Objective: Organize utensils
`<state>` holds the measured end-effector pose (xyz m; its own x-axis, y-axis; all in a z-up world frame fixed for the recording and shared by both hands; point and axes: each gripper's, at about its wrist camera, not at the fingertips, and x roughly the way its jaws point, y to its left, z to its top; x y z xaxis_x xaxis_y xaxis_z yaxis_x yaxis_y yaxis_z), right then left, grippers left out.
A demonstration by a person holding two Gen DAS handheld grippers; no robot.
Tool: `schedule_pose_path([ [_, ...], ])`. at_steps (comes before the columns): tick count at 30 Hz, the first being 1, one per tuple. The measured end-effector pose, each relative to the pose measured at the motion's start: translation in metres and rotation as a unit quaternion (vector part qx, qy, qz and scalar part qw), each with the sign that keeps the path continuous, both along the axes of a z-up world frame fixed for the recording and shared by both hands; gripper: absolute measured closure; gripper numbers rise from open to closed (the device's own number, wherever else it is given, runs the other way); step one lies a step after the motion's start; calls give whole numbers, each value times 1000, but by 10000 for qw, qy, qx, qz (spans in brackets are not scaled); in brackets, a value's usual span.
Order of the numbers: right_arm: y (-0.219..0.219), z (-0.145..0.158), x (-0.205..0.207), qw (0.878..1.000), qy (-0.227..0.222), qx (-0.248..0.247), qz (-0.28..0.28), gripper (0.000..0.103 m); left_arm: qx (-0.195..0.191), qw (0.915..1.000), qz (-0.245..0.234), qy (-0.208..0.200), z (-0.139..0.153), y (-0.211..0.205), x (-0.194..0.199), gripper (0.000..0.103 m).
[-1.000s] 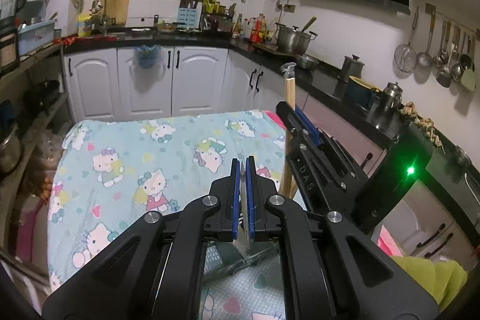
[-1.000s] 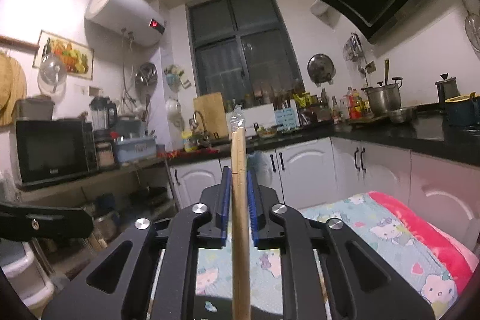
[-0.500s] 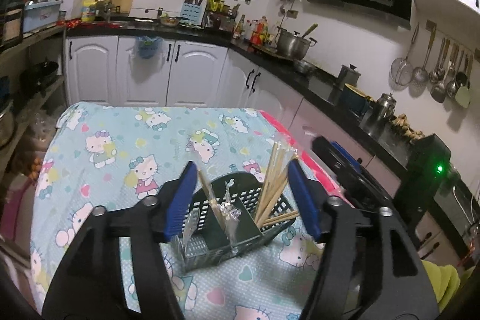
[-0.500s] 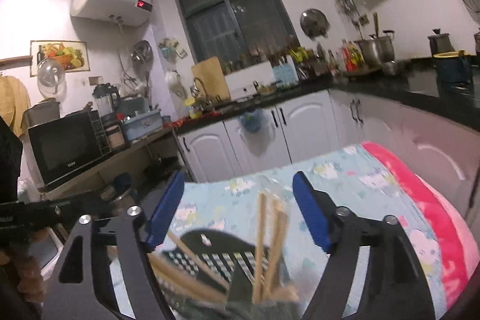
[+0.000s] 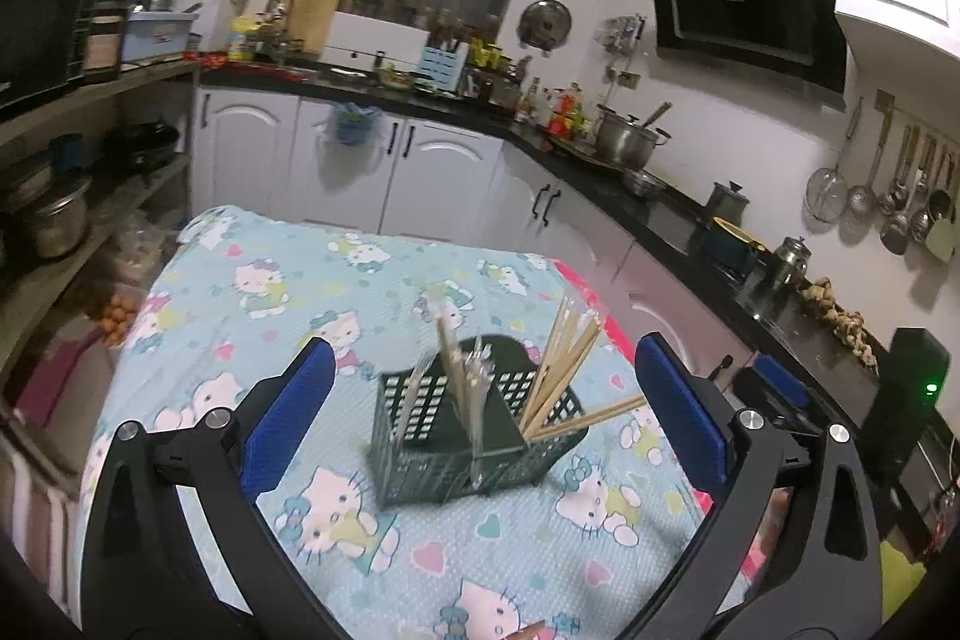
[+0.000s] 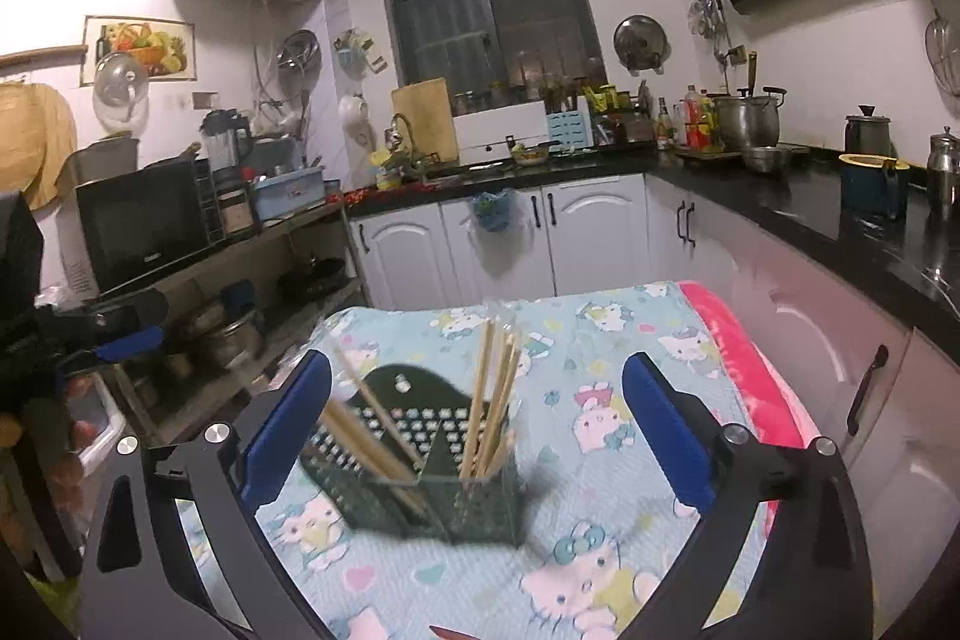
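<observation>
A dark green perforated utensil basket (image 5: 420, 436) stands on the table with the Hello Kitty cloth (image 5: 288, 292). Wooden chopsticks (image 5: 564, 364) lean in its right compartment, and plastic-wrapped utensils (image 5: 462, 382) stand in the middle. My left gripper (image 5: 480, 418) is open and empty, with the basket between its jaws but apart from them. In the right wrist view the basket (image 6: 372, 502) holds chopsticks (image 6: 492, 412) on both sides. My right gripper (image 6: 477, 430) is open and empty above it.
White cabinets (image 5: 360, 166) and a black counter (image 5: 672, 214) run along the back and right. A shelf with pots (image 5: 60, 220) stands left. A pink blanket edge (image 6: 756, 376) lies at the table's right side. The other gripper (image 6: 126, 346) shows at the left.
Both grippers opened and let go of what they held: chopsticks from the right, a wrapped utensil from the left. These now stand in the basket. Both grippers have pulled back from it.
</observation>
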<state>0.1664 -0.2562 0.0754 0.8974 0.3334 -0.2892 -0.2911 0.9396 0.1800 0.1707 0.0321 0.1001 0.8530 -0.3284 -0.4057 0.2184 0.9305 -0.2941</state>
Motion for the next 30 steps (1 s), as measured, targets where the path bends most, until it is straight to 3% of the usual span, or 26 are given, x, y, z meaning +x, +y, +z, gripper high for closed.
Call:
schedule_pose_path([
  [8, 3, -8, -38, 9991, 163, -382, 75, 7, 258, 9992, 256, 142, -19, -2, -37, 11],
  [23, 9, -78, -73, 9879, 1180, -989, -165, 6, 782, 9922, 575, 780, -90, -13, -80, 11],
  [30, 7, -90, -101, 9931, 385, -1064, -294, 6, 1024, 9912, 709, 458, -118, -25, -106, 11],
])
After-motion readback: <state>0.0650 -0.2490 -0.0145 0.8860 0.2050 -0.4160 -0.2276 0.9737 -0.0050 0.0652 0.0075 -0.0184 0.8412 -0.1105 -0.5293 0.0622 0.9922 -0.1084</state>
